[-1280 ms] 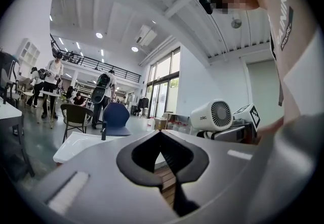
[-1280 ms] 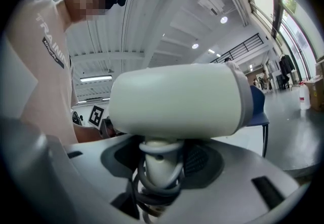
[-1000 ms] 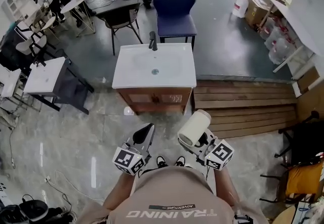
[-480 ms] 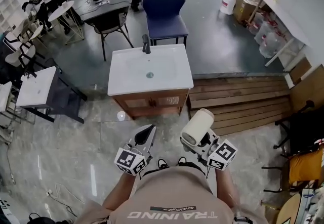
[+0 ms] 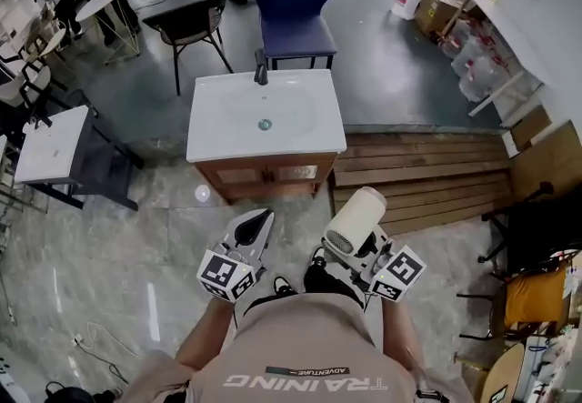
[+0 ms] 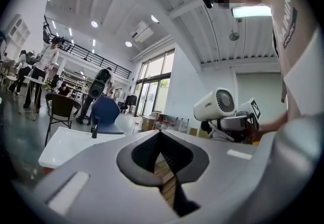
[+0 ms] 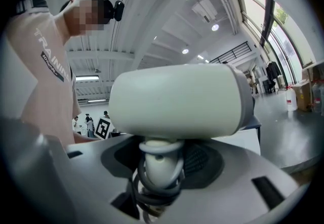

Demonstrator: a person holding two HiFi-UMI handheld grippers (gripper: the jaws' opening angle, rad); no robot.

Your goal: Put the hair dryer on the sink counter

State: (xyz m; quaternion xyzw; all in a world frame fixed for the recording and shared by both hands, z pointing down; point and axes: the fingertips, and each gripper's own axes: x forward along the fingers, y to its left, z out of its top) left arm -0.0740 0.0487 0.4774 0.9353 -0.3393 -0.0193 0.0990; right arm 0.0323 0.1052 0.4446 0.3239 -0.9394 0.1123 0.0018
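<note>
Your right gripper has its jaws clenched on the hair dryer handle, above the floor and well short of the tabletop's front edge. Your left gripper is closed and empty. The cord, seemingly coiled round the handle, could let the dryer twist loose.

1 hair dryer, 2 grippers

Hair dryer handle mostly hidden under coiled cord, lower end buried between right gripper jaws.

bare floor before the sink counter, faucet at its far edge.
</note>
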